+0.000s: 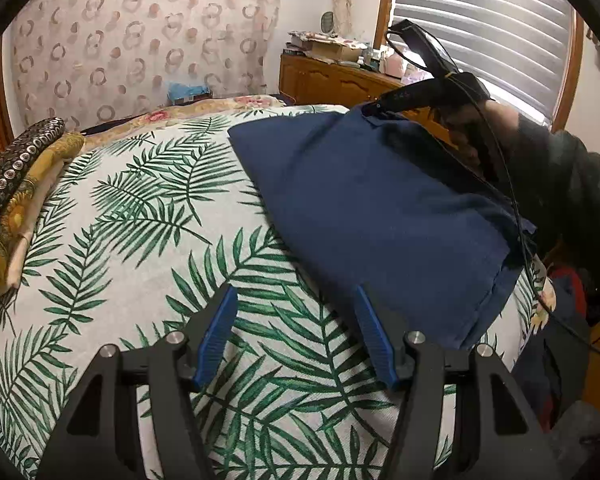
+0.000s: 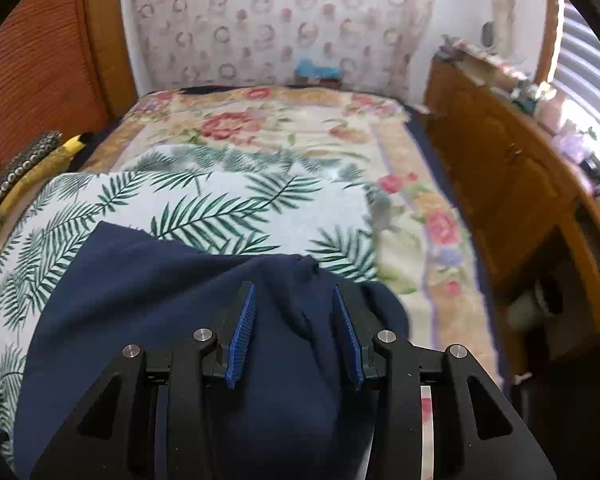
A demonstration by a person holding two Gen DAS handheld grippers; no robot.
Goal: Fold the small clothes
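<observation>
A navy blue garment (image 1: pixel 380 208) lies on the palm-leaf cloth (image 1: pixel 140 220) on the bed, its right side lifted. My left gripper (image 1: pixel 296 300) is open and empty, hovering over the cloth just at the garment's near-left edge. The right gripper (image 1: pixel 384 104) shows in the left wrist view at the garment's far top edge. In the right wrist view the right gripper (image 2: pixel 294 296) stands open with the navy garment (image 2: pixel 180 300) bunched between and under its blue pads (image 2: pixel 244 332); the jaws are apart and not pinching.
A folded yellow and black patterned cloth (image 1: pixel 16 192) lies at the left edge of the bed. A floral bedspread (image 2: pixel 280 128) lies beyond. A wooden dresser (image 2: pixel 512 184) with clutter stands to the right under a blinded window (image 1: pixel 480 28).
</observation>
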